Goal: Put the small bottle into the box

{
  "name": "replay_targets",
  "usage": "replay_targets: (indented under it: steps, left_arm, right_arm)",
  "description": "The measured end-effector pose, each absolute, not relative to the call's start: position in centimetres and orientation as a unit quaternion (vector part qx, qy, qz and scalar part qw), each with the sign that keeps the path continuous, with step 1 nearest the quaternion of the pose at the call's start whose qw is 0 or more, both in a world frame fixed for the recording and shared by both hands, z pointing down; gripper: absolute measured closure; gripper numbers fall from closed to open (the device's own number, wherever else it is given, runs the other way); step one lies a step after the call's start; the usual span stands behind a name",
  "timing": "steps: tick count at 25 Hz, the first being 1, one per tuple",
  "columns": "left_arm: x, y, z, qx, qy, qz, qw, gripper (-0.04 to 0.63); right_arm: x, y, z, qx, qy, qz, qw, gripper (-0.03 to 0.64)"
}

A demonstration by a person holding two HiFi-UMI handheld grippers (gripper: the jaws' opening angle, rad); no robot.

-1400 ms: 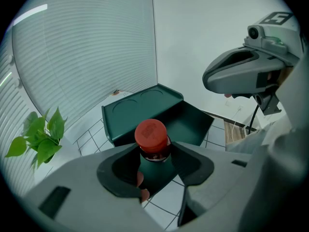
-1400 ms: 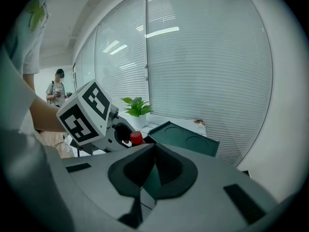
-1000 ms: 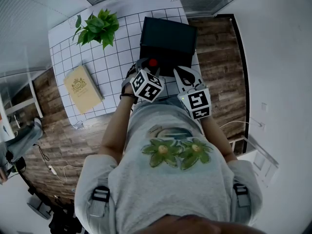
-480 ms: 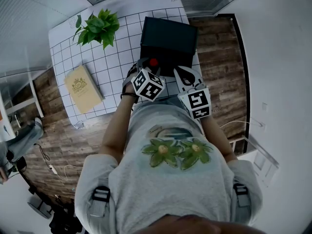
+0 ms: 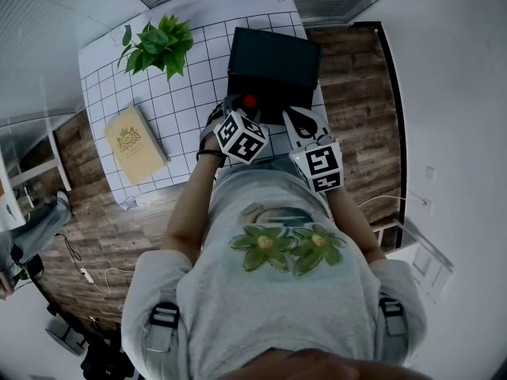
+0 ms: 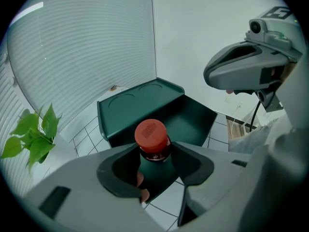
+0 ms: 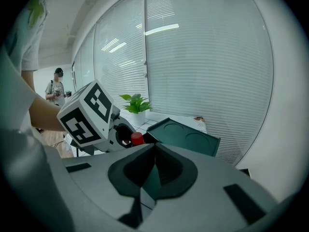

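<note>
The left tool (image 6: 154,156) is holding the small bottle (image 6: 152,141) between its two jaws. The bottle stands straight up, and its red cap (image 6: 151,133) pokes out above the jaws. The jaws press on the dark body just under the cap. The box (image 6: 166,111) is dark green and sits open on the tabletop (image 5: 190,101), right behind the bottle, with its lid (image 6: 133,99) tipped back at the far side. From the head view, the bottle is at the near edge of the box, not inside it yet. The right tool (image 7: 153,173) is just to the right of the left one, near the person's body. Its jaws are pressed together with nothing between them, so it looks like it is only waiting. A green plant (image 5: 158,44) stands at the far left of the tabletop, and a tan book (image 5: 135,143) lies at the near left, both well away from the box. I think the step now is carrying the bottle to the box. The next move should be to push the bottle a little farther, over the open part, bring it down gently, and then open the jaws so it can stand inside
</note>
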State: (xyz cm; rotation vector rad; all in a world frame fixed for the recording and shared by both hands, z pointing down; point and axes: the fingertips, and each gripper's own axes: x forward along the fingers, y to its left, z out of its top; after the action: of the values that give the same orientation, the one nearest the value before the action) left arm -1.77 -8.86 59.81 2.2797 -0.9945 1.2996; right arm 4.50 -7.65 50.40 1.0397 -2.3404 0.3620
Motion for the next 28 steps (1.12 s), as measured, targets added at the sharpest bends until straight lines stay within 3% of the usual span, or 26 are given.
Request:
replay_targets:
  steps: [28]
  left_arm:
    - [-1.8,-8.6,61.1,0.798,-0.339,0.469,0.167,0.403]
  right_arm:
    - [4.2,-7.5,50.8,0.389,-0.867,0.143,0.278,0.609]
